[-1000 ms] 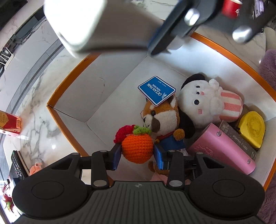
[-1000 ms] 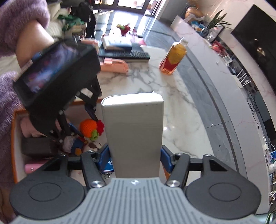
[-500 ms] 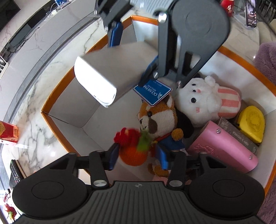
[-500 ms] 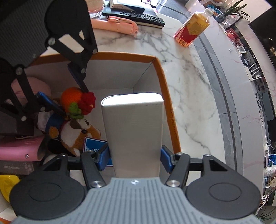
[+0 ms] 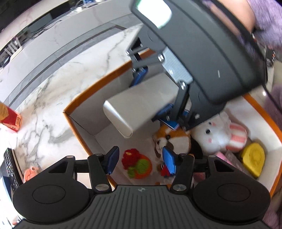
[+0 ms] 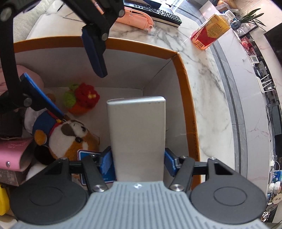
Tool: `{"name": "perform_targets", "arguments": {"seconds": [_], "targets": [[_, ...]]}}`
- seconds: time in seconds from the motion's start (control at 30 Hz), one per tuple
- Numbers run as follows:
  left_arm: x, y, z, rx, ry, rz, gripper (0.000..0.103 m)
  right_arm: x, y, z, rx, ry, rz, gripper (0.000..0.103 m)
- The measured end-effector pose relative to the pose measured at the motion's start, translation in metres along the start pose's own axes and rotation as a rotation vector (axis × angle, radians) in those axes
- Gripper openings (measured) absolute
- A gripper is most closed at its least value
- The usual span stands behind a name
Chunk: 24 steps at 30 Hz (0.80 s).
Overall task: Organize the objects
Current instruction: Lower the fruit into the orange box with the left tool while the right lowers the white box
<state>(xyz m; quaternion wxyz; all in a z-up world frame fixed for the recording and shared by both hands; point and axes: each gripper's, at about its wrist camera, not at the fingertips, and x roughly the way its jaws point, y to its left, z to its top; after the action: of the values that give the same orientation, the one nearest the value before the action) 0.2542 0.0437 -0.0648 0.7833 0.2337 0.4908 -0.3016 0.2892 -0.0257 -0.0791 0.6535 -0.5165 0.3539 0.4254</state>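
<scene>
An orange-rimmed cardboard box [image 5: 82, 96] [image 6: 186, 98] stands on a marble counter. A crocheted orange with a red flower [image 5: 138, 164] [image 6: 82, 101] lies on the box floor. My left gripper [image 5: 140, 161] is open and empty just above it. My right gripper [image 6: 137, 161] is shut on a silver rectangular case [image 6: 136, 133] [image 5: 134, 109], held tilted inside the box over its empty corner. A red panda plush [image 5: 171, 139] [image 6: 70, 137] lies beside the crocheted orange.
The box also holds a white bunny plush [image 5: 218, 135], a yellow item [image 5: 253, 156], a pink case [image 6: 12, 153] and a blue tag [image 6: 86, 155]. On the counter are a red-and-yellow carton [image 6: 211, 30], a remote [image 6: 153, 10] and a pink tool [image 6: 137, 15].
My left gripper opened and let the crocheted orange drop to the box floor, then drew back. My right gripper brought the silver case down into the box.
</scene>
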Motion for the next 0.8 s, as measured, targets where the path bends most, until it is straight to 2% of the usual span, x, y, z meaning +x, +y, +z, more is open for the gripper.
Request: {"name": "perform_targets", "arguments": {"seconds": [0.1,0.63,0.8], "targets": [[0.000,0.004,0.001,-0.032,-0.017,0.004,0.059,0.002,0.002,-0.001,-0.016,-0.014,-0.004,0.063],[-0.011,0.002,-0.007,-0.048,-0.023,-0.002,0.056,-0.010,0.006,0.000,-0.013,0.005,-0.030,0.064],[-0.021,-0.011,-0.010,-0.054,-0.030,0.003,0.054,-0.025,0.008,0.000,-0.001,0.007,-0.030,0.061]]}}
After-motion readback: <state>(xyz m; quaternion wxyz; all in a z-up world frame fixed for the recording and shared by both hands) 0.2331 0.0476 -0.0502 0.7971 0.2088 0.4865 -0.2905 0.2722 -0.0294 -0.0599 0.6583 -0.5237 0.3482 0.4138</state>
